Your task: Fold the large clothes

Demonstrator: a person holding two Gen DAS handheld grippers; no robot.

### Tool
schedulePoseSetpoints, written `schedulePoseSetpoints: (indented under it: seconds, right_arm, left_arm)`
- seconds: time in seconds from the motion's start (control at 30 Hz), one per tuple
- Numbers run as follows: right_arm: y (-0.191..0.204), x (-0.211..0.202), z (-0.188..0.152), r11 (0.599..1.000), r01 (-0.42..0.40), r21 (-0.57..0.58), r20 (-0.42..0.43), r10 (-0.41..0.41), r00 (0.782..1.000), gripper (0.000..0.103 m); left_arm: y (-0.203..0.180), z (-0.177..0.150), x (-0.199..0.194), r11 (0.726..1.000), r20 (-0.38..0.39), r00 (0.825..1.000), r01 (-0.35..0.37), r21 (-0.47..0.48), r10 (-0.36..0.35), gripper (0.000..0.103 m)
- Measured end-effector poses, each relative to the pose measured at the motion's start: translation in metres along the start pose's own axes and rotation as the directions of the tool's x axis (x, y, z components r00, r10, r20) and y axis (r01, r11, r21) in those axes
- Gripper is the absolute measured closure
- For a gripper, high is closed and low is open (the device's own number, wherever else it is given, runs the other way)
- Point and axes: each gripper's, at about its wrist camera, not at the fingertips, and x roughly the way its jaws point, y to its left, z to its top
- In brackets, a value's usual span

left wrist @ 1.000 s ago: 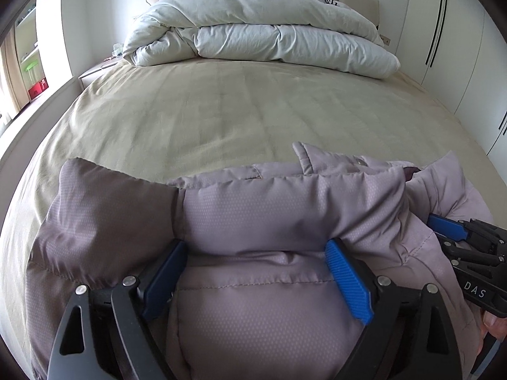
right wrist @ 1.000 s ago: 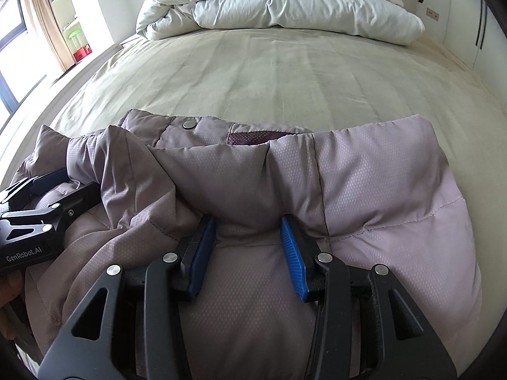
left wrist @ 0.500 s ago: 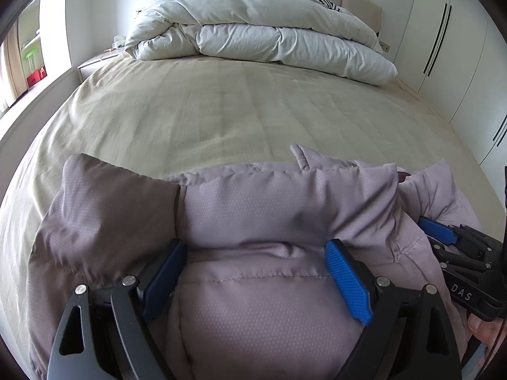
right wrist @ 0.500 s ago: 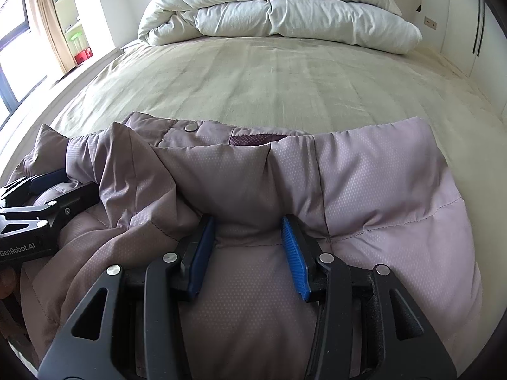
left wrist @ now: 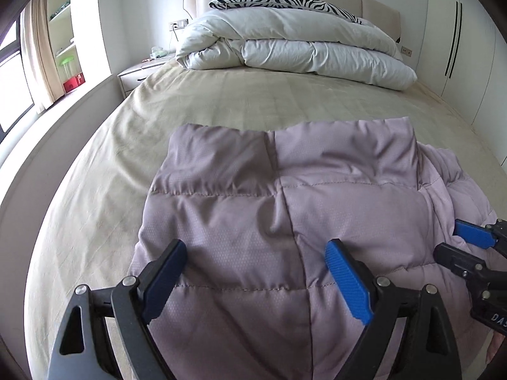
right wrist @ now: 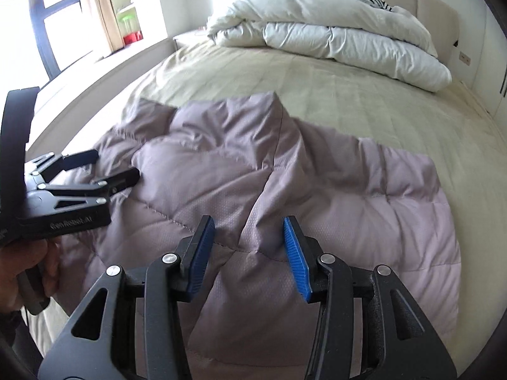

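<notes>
A mauve quilted puffer jacket (left wrist: pixel 285 196) lies folded on the beige bed sheet (left wrist: pixel 221 101); it also shows in the right wrist view (right wrist: pixel 285 183). My left gripper (left wrist: pixel 256 269) is open above the jacket's near part, jaws wide apart, holding nothing. It appears at the left of the right wrist view (right wrist: pixel 104 167). My right gripper (right wrist: pixel 250 247) is open over a raised fold of the jacket, not pinching it. It shows at the right edge of the left wrist view (left wrist: pixel 462 243).
A folded white duvet (left wrist: pixel 294 47) and a zebra-print pillow (left wrist: pixel 279 0) lie at the headboard. A nightstand (left wrist: pixel 139 72) stands far left, by a window with curtains (left wrist: pixel 35 57). White wardrobes (left wrist: pixel 459 38) line the right. The bed's left edge (left wrist: pixel 47 158) is near.
Both grippers have let go of the jacket and pulled back and up. The jacket's folded-over part now lies flat further onto the bed. The right gripper's jaws stand wider.
</notes>
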Motion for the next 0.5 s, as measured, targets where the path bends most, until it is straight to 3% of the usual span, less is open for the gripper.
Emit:
schedulePoseSetpoints:
  seconds: [0.23, 0.5]
  right_arm:
    - [-0.003, 0.023, -0.013, 1.0, -0.012, 0.018, -0.004, 0.012, 1.0, 0.057]
    - [0.003, 0.041, -0.018, 1.0, 0.02, -0.01, 0.008, -0.02, 1.0, 0.057]
  left_arm:
    - [0.01, -0.007, 0.022, 0.999, -0.037, 0.999, 0.033, -0.027, -0.034, 0.0]
    - [0.015, -0.013, 0.032, 0.996, -0.034, 0.997, 0.071, -0.052, -0.073, 0.0]
